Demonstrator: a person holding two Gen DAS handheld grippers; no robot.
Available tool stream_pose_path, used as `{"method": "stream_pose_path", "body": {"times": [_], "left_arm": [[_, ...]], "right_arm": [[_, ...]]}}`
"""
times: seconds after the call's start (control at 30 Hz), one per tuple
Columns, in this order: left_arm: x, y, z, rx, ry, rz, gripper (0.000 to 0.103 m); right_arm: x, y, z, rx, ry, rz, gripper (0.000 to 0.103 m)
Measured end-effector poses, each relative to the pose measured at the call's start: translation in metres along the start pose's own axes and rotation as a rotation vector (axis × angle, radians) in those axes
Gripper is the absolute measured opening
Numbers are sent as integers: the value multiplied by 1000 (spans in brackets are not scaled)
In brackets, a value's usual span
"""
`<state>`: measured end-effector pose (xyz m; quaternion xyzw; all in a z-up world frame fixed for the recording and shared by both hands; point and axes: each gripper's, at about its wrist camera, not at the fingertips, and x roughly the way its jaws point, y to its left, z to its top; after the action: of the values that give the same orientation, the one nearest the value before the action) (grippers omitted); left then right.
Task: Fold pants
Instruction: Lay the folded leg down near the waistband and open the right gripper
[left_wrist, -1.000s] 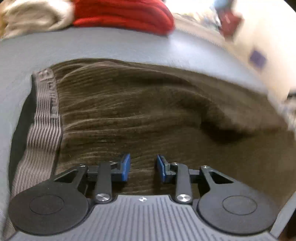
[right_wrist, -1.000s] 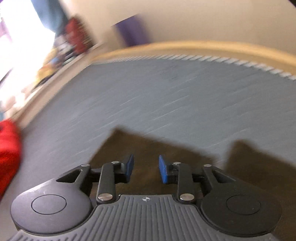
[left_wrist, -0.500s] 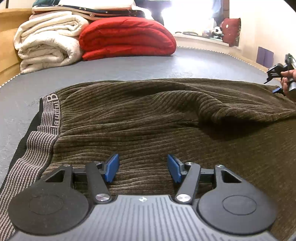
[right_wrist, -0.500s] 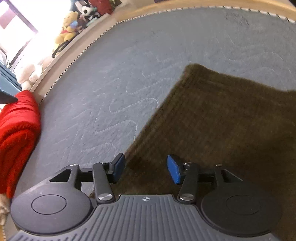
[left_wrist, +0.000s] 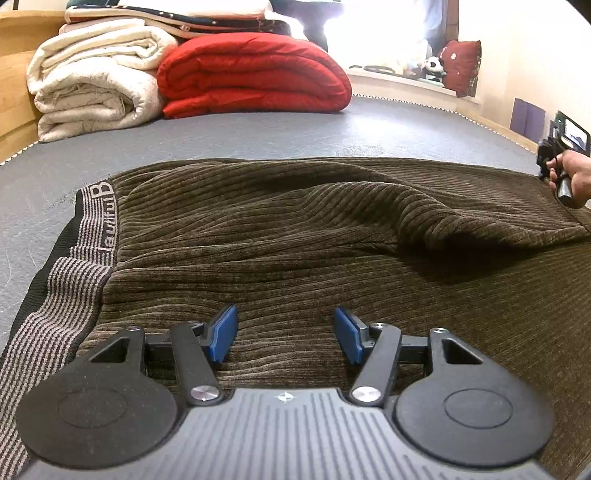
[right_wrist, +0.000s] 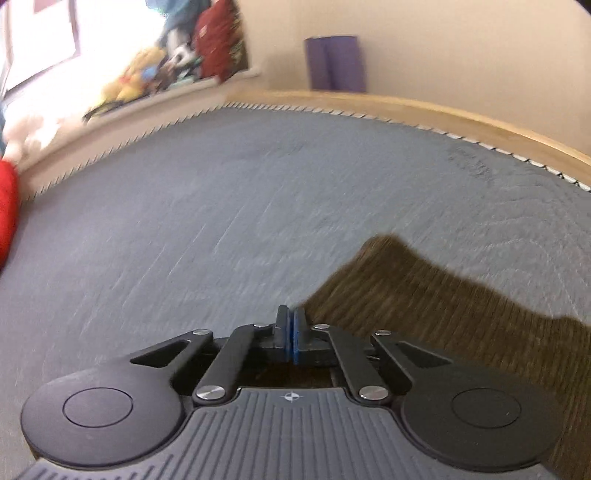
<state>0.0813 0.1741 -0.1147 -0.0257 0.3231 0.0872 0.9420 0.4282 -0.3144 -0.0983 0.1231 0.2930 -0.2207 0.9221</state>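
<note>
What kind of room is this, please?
Most likely a bedroom. The pants lie on a grey mattress in a wooden frame, folded quilts are stacked at one end, and plush toys sit by the window.

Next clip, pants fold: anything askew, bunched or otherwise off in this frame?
Yes: the brown pants are not flat. A raised ridge of fabric runs toward the right side, shadowing the layer beneath. The striped waistband lies smooth. Nothing looks damaged.

A folded red quilt (left_wrist: 255, 74) lies on the grey mattress (left_wrist: 258, 136) beside a rolled cream blanket (left_wrist: 96, 85), with plush toys (right_wrist: 136, 74) on the window ledge (left_wrist: 402, 79) and a purple mat (right_wrist: 335, 62) against the wall.
</note>
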Motion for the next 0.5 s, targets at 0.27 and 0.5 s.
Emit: {"method": "stream_pose_path", "body": {"times": [0.27, 0.5], "left_arm": [[2, 1, 0, -8, 0, -8, 65], [1, -3, 1, 13, 4, 7, 65]], "right_arm": [[3, -38, 27, 102, 29, 134, 4], [-107, -17, 52, -107, -53, 347, 21]]}}
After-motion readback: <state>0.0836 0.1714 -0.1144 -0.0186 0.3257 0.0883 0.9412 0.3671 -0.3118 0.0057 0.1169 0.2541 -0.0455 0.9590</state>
